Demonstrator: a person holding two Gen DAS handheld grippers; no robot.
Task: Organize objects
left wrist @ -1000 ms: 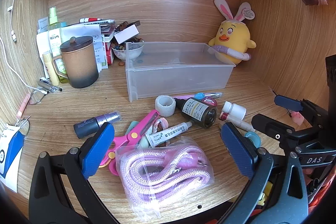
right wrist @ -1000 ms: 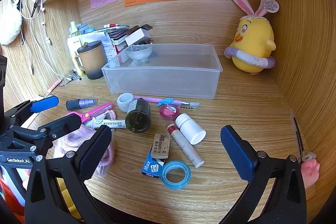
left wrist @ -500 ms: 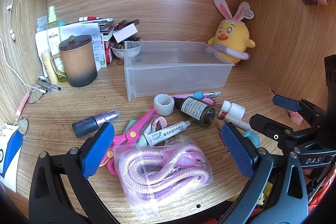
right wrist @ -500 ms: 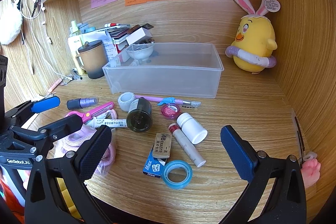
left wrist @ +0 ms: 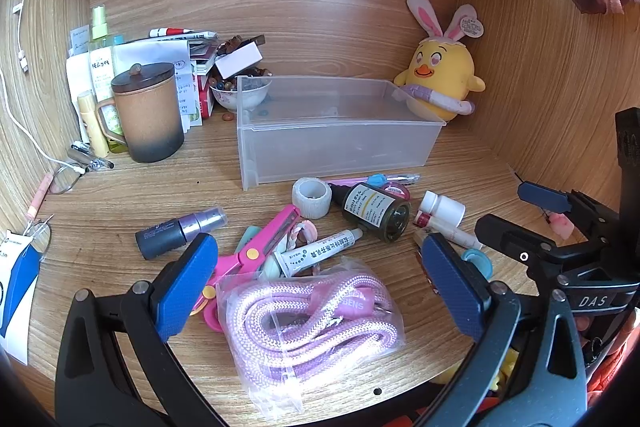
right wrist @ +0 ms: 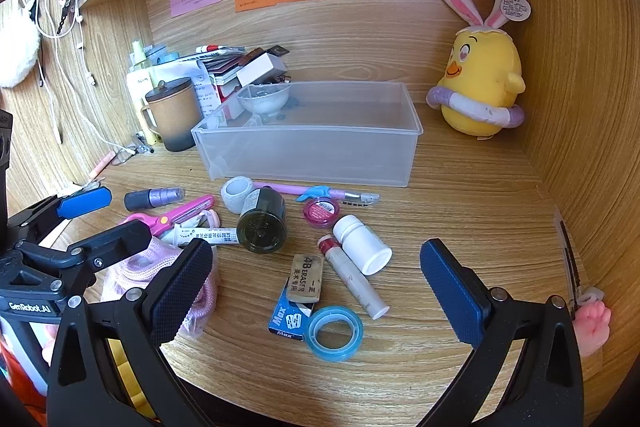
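Nothing on the surface [left wrist: 100, 195] has shifted since a second ago; both cameras have only crept slightly closer to the clutter. Left gripper [left wrist: 316, 283] hangs released, jaws wide, over the bagged pink rope [left wrist: 312, 319], which lies nearest the front edge. Right gripper [right wrist: 316, 287] is likewise spread and empty above the blue tape ring [right wrist: 334, 333] and eraser [right wrist: 306, 277]. The empty clear bin [right wrist: 312, 155] sits behind the pile. That rope looks light and soft, its plastic bag probably slippery and crinkly; pinching across the bundle's thick middle seems safest.
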